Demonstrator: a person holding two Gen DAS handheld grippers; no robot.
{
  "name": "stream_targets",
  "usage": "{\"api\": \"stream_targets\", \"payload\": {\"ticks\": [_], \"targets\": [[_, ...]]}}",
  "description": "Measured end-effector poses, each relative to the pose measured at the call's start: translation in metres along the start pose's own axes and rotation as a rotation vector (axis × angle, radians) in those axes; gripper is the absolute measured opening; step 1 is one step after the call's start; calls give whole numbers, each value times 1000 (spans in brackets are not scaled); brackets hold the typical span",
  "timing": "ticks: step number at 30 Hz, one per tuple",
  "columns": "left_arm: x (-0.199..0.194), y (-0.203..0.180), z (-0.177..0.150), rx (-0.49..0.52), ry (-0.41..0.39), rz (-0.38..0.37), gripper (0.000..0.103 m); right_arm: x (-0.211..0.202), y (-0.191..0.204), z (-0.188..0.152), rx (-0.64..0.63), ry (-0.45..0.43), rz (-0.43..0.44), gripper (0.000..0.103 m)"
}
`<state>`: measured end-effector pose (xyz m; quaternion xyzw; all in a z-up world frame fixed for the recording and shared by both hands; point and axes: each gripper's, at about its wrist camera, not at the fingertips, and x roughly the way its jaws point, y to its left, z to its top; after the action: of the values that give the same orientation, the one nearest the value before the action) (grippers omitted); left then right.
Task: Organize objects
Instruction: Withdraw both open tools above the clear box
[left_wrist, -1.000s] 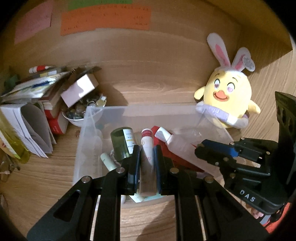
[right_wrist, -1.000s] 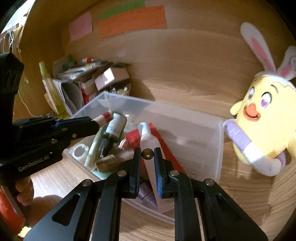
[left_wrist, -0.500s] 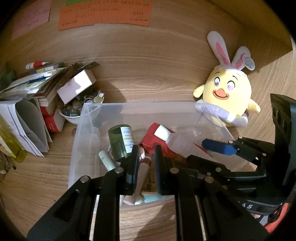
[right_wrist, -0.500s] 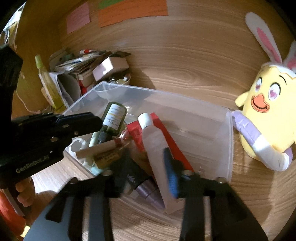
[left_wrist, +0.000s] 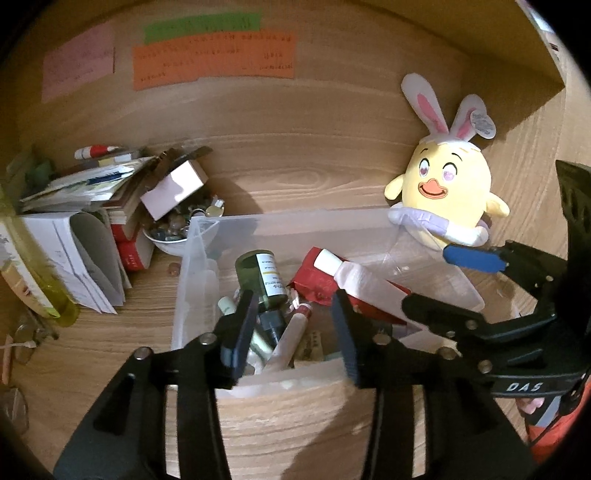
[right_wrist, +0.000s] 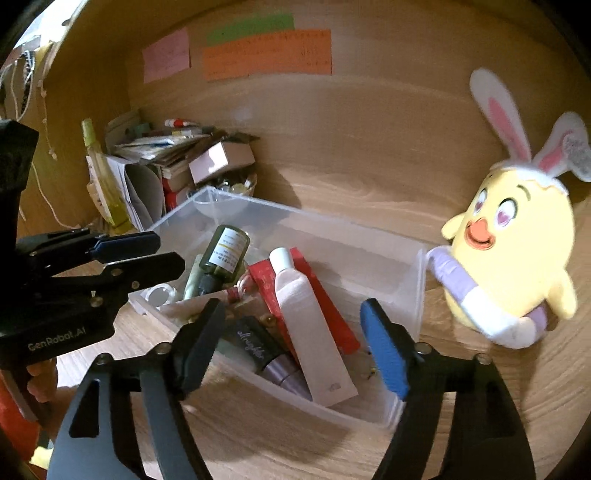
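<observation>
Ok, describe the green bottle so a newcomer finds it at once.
Find the clear plastic bin on the wooden desk, left of the yellow plush chick. The dark green bottle lies tilted at its left end. Alone among the tubes, it is glass-like, with a white label and black cap.

A second ago both grippers pinched shut; now the left gripper (left_wrist: 291, 328) and right gripper (right_wrist: 291, 347) are opening with nothing between their fingers. The red-capped tube (left_wrist: 291, 336) and white tube (right_wrist: 314, 332) now lie loose in the clear bin (left_wrist: 295, 223).
</observation>
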<state>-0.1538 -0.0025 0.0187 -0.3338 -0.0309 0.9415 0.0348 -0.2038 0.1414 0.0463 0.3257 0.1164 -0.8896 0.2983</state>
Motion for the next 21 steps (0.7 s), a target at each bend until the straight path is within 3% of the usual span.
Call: {"api": "stream_targets", "payload": {"ticks": [5, 13, 21], "targets": [[-11, 0, -8, 12, -23, 23, 61, -14, 0, -4, 7, -19, -12, 81], [-27, 1, -22, 12, -61, 72, 89, -28, 1, -12, 14, -28, -8, 84], [-26, 2, -34, 8, -22, 77, 95, -36, 9, -24, 18, -31, -10, 84]]}}
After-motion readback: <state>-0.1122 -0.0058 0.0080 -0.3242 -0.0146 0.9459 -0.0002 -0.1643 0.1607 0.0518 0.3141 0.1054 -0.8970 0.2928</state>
